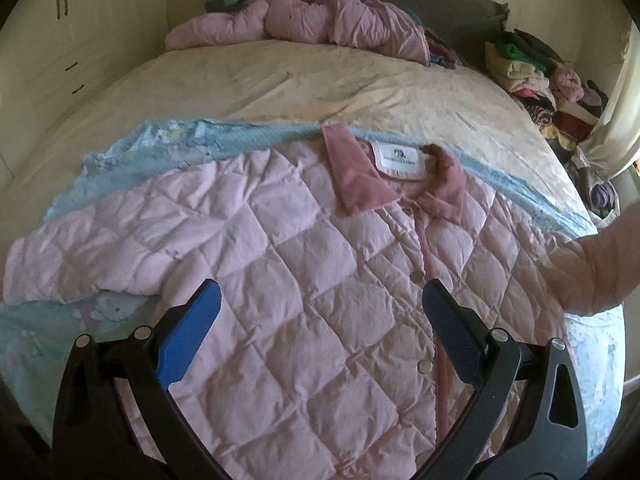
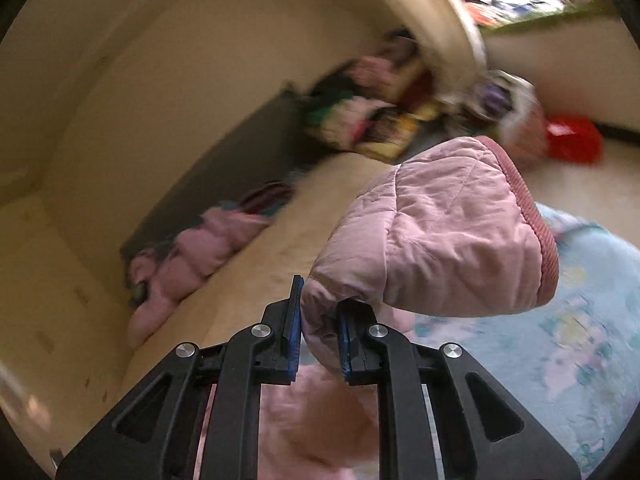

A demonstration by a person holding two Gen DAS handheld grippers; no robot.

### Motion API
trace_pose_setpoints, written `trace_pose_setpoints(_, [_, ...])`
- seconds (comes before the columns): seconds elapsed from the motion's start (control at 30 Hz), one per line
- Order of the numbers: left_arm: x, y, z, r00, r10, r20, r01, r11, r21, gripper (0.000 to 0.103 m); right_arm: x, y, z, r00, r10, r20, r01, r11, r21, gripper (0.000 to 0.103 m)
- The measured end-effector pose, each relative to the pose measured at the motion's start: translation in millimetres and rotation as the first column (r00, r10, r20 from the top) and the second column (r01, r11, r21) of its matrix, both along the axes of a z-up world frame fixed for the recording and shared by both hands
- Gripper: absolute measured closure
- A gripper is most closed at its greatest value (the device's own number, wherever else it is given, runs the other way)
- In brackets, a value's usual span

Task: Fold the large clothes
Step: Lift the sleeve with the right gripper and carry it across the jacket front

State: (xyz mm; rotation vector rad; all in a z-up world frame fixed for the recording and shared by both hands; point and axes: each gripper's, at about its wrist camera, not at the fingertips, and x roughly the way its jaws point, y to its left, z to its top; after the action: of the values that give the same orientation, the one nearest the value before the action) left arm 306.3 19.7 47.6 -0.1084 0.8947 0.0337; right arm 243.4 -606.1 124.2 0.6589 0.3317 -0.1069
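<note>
A pink quilted jacket lies face up on the bed, buttoned, its darker pink collar and white label toward the headboard. My left gripper hovers above the jacket's chest, open, with nothing between its blue pads. The jacket's right sleeve rises off the bed at the right edge of the left wrist view. In the right wrist view my right gripper is shut on that sleeve near its ribbed cuff, and holds it up in the air.
A pale blue cartoon blanket lies under the jacket on the cream mattress. A crumpled pink quilt sits by the grey headboard. Piles of clothes crowd the floor at the right. Cupboards line the left wall.
</note>
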Motion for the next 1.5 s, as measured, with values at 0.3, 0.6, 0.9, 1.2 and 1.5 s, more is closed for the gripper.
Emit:
trace_pose_setpoints(0.3, [-11,25,28,0.999,0.003,0.040,-0.001,0.998,-0.058,0.008,17,94,52,0.976,0.210,0.061,-0.203,0.973,-0.110,0.089])
trace_pose_setpoints(0.6, [-15,53,38,0.997,0.019,0.072,-0.012,0.996,-0.089,0.008,40,175,61,0.946,0.322,0.035,-0.310,0.932,-0.190,0.089])
trace_pose_setpoints(0.9, [-10,73,17,0.998,0.040,0.053,-0.033,0.992,-0.125,0.008,62,240,35,0.918,0.396,-0.022,-0.391,0.893,-0.223,0.089])
trace_pose_setpoints(1.2, [2,81,-6,0.997,0.055,0.049,-0.046,0.985,-0.166,0.008,76,311,-20,0.878,0.465,-0.114,-0.479,0.849,-0.222,0.089])
trace_pose_setpoints(1.5, [20,83,-45,0.997,0.080,0.017,-0.068,0.922,-0.380,0.009,84,371,-96,0.827,0.498,-0.263,-0.548,0.817,-0.177,0.089])
